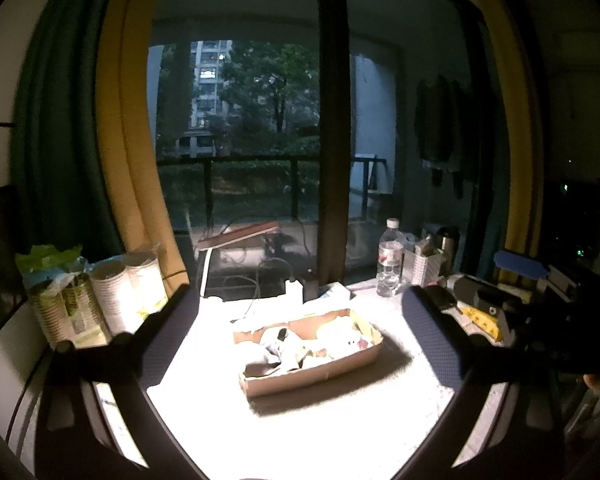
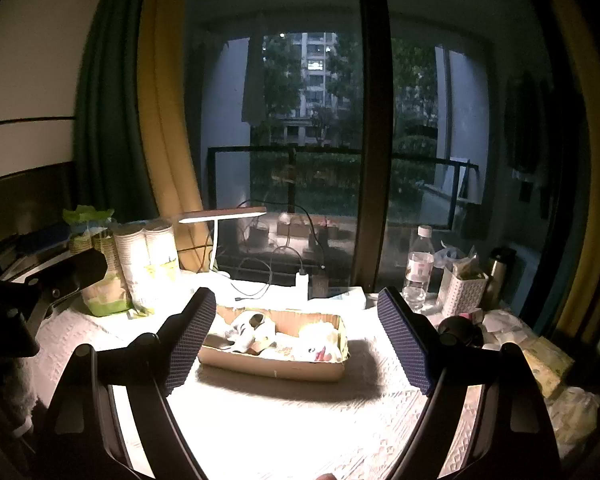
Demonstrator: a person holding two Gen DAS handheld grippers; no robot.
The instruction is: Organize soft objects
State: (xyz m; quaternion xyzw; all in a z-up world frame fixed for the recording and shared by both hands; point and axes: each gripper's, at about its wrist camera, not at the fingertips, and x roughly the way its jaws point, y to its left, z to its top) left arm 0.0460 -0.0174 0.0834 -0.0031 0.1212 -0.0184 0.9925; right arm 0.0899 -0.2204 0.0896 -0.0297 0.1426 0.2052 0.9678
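Note:
A shallow cardboard box [image 1: 316,376] [image 2: 272,368] lies on the brightly lit white tablecloth. Inside it are several soft objects: a pale cloth item with a dark patch [image 1: 284,344] [image 2: 252,328] on the left, and a white and yellow plush [image 1: 348,338] [image 2: 320,342] on the right. My left gripper [image 1: 300,312] is open, its fingers spread wide on either side of the box, nothing between them. My right gripper [image 2: 296,320] is also open and holds nothing, with the box lying between and beyond its fingers.
Stacked paper cups [image 1: 128,284] [image 2: 148,264] and packets stand at the back left. A desk lamp [image 2: 220,216], cables and a charger [image 2: 302,282] sit behind the box. A water bottle [image 1: 390,260] [image 2: 418,268], white basket [image 2: 462,290] and steel flask [image 2: 500,272] stand at the right.

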